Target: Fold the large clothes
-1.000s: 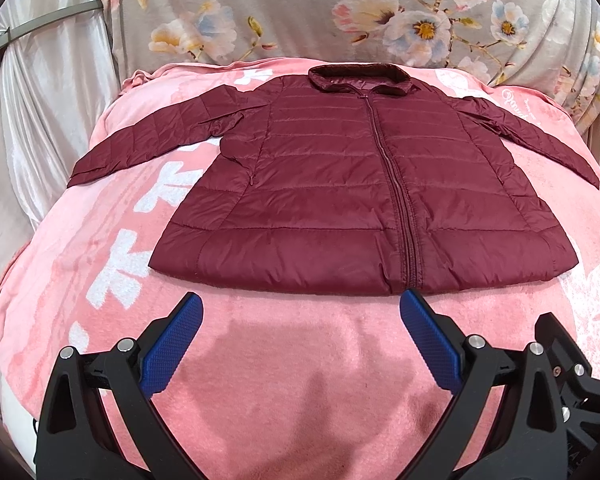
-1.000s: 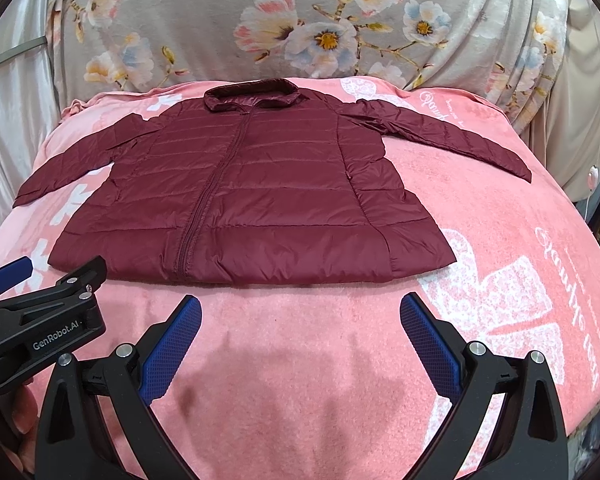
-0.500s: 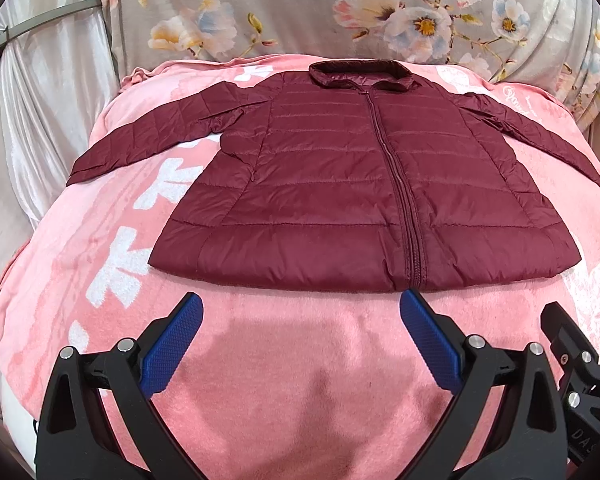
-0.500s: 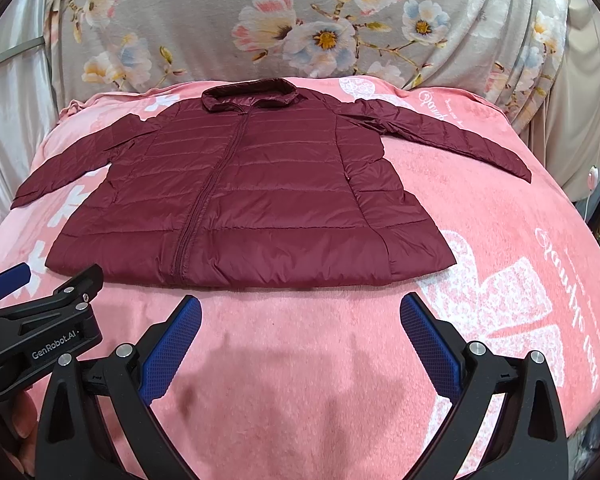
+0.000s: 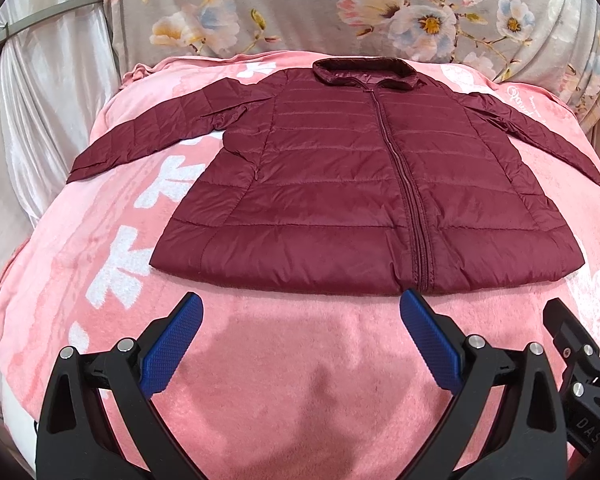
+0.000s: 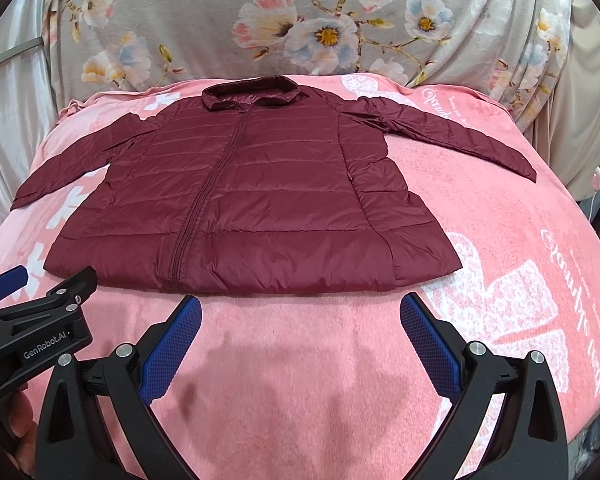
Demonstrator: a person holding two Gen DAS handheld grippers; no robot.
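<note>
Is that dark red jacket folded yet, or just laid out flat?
Laid out flat. The jacket lies front-up on the pink blanket, zipped, both sleeves spread sideways.

Pink blanket (image 5: 284, 368) with white print; floral cloth (image 6: 204, 28) behind; silvery curtain (image 5: 48, 92) at left.

- The jacket (image 5: 340, 184) is a dark maroon quilted puffer with stitched horizontal channels and a short stand-up collar.
- It lies flat, front side up, zipped closed along the centre.
- Both sleeves spread outward and slant down from the shoulders.
- It rests on a pink blanket (image 5: 292, 380), collar at the far side, hem nearest the cameras.
</note>
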